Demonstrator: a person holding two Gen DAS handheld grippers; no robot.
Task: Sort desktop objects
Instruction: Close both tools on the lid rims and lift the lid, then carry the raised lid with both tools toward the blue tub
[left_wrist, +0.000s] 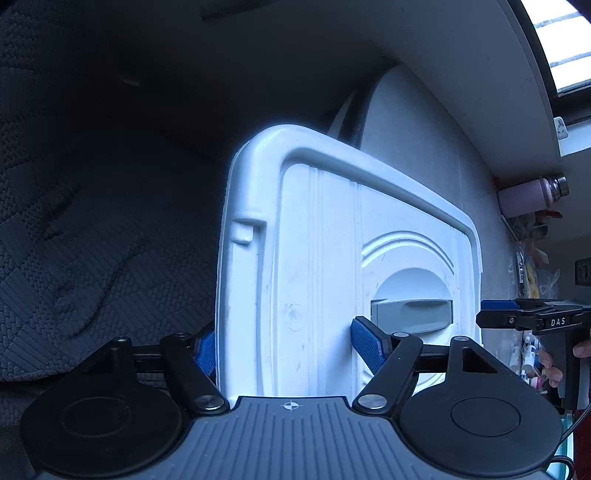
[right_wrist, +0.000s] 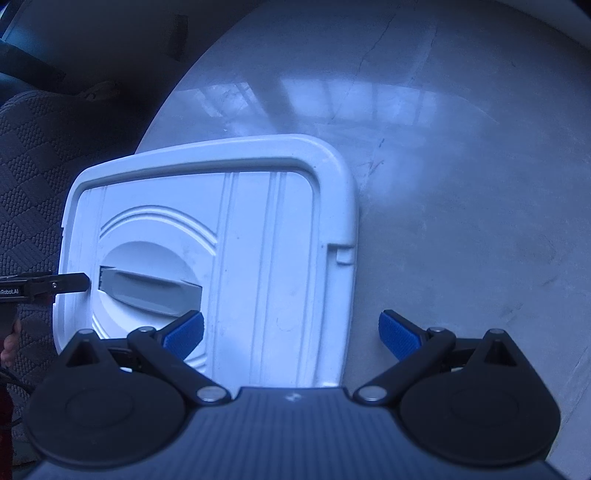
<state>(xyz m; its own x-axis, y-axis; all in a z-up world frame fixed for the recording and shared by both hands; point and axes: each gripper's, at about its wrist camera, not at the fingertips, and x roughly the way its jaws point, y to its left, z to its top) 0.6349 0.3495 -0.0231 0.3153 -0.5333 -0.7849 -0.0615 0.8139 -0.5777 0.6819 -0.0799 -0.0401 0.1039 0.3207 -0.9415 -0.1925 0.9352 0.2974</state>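
White plastic storage box lid (right_wrist: 258, 236), ribbed, raised rim, grey recessed handle (right_wrist: 149, 291) set in arched moulding, lies flat at edge of round pale table (right_wrist: 461, 184). Left gripper (left_wrist: 288, 350) spread wide, straddling lid's left edge, gripping nothing. Right gripper (right_wrist: 291, 332) equally wide over lid's right edge, empty. Dark quilted fabric (left_wrist: 74, 240) beside table.

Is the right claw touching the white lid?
Cannot tell. In the right wrist view the right claw is open across the lid edge, but neither view plainly shows contact or gap.
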